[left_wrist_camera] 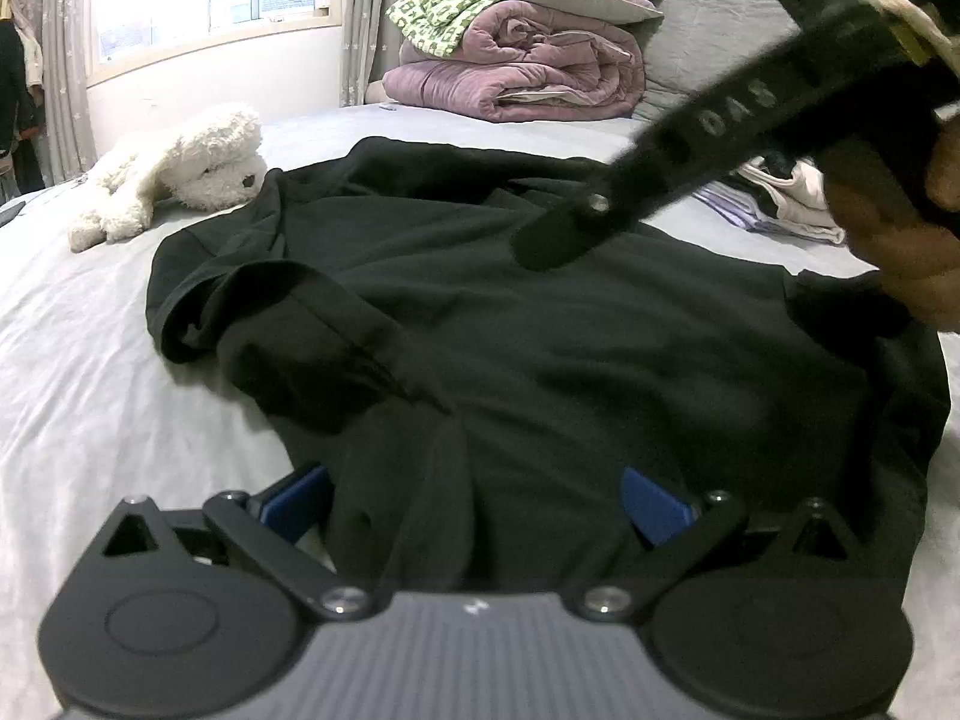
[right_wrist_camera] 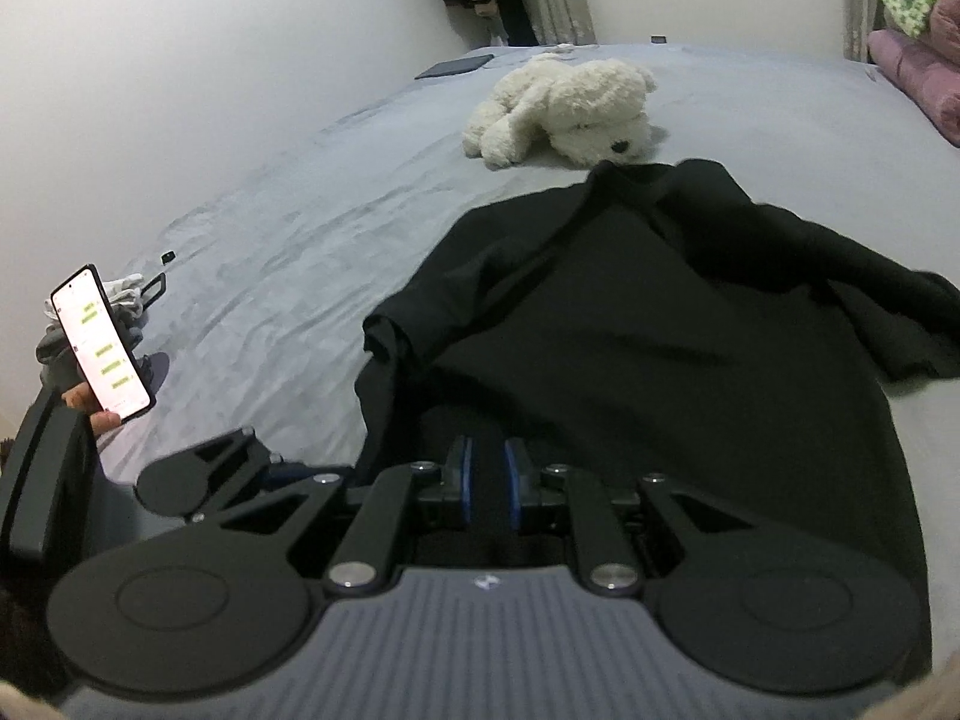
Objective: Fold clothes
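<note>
Both tongs work the near hem of the black cotton T-shirt (left_wrist_camera: 540, 330) spread on the pale grey bedsheet (left_wrist_camera: 90, 360): right gripper (right_wrist_camera: 487, 480) clamped on cloth, left gripper (left_wrist_camera: 474, 504) spread wide around a bunched fold. Lift evenly, keeping the hem taut.

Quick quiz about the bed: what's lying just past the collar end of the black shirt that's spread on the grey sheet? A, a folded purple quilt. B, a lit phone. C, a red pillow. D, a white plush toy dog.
D: the white plush toy dog lies right beyond the collar end of the black shirt on the grey sheet.
</note>
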Available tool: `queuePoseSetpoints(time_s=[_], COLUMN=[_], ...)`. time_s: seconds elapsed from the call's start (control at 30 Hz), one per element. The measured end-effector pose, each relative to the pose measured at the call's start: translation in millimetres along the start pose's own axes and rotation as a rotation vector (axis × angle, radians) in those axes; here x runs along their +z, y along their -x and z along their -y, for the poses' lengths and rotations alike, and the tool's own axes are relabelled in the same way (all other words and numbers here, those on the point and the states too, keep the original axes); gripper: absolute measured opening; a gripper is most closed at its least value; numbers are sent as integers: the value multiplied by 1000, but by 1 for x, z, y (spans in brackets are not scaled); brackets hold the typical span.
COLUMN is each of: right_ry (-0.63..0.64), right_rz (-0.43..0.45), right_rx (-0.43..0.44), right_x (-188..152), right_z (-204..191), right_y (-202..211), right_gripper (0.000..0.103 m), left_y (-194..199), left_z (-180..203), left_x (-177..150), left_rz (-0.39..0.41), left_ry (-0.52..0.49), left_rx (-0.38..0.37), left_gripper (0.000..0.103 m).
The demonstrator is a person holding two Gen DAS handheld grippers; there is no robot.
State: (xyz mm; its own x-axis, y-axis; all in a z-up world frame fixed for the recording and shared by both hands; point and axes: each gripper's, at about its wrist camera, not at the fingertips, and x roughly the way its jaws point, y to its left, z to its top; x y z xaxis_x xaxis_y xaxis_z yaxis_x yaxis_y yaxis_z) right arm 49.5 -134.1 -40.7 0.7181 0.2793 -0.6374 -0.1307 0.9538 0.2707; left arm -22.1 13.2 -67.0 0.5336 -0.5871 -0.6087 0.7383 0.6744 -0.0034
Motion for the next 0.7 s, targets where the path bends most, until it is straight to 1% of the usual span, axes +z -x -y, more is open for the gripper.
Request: queuePoseSetpoints(time_s=[0.2,0.33,0.57,0.63,0.67,0.7], right_ry=[-60,-102,-122,-126,-126,-127], right_rz=[5,20,60,71,86,101], right_rx=[-21,-35,-74,-98,-108,-118], right_x=[-15,-19,-22,-23,-24,-25], right_z=[11,19,18,15,12,10], right_y=[10,17,42,51,56,61], right_gripper=[17,17,17,19,32,56], left_y=[0,0,0,0,0,0], left_z=[0,-1,-1,-1,-1,-1], left_x=[0,0,0,0,0,0], left_rz=[0,0,0,0,0,0], left_ry=[0,0,0,0,0,0], left_rx=[0,0,0,0,0,0], left_gripper=[103,103,103,103,103,103])
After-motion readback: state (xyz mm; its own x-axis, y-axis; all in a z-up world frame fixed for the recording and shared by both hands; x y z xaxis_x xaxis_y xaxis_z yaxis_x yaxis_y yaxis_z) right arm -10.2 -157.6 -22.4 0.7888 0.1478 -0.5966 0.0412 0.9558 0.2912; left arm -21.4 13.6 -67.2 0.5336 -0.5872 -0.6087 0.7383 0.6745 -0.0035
